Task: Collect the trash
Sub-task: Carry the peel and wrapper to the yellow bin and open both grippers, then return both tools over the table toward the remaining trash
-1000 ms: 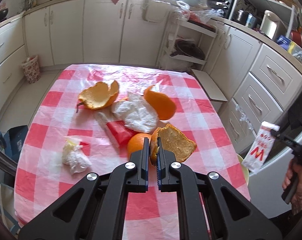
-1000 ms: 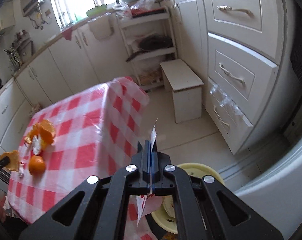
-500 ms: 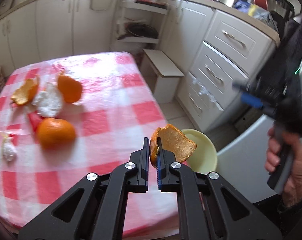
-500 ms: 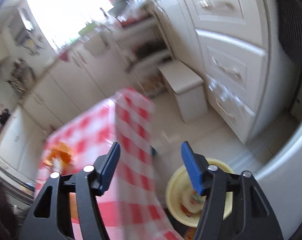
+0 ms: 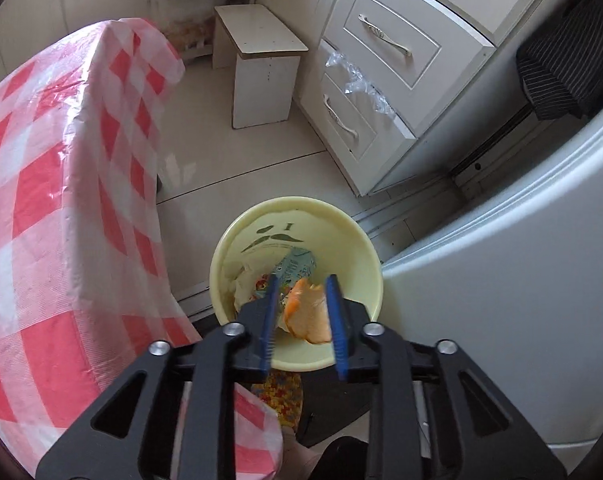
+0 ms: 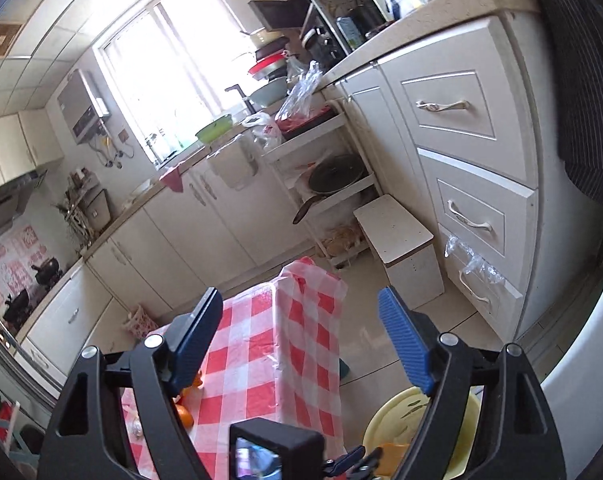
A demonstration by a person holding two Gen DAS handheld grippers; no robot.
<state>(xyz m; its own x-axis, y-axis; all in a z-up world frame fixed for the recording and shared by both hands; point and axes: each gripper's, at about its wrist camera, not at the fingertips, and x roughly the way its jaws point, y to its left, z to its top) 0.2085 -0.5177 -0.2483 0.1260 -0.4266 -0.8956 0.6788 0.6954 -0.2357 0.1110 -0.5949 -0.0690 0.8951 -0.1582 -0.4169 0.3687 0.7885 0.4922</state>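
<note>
In the left wrist view my left gripper (image 5: 303, 312) is open right above a pale yellow trash bin (image 5: 355, 240) on the floor. An orange peel piece (image 5: 307, 310) sits loose between its blue pads, over the bin's opening. A milk carton (image 5: 297, 266) and other wrappers lie inside the bin. My right gripper (image 6: 301, 344) is open wide and empty, raised above the table edge. The bin (image 6: 385, 424) shows at the bottom of the right wrist view. An orange (image 6: 183, 416) lies on the red-checked tablecloth (image 6: 261, 360).
The table with the checked cloth (image 5: 61, 200) stands left of the bin. A white stool (image 5: 261, 64) and drawer cabinets (image 5: 393, 80) are behind it. A white appliance (image 5: 521, 280) is close on the right. The other gripper's camera body (image 6: 273, 456) shows below.
My left gripper carried the orange peel from the table to over the bin and opened. My right gripper let go of the carton into the bin, opened and rose.
</note>
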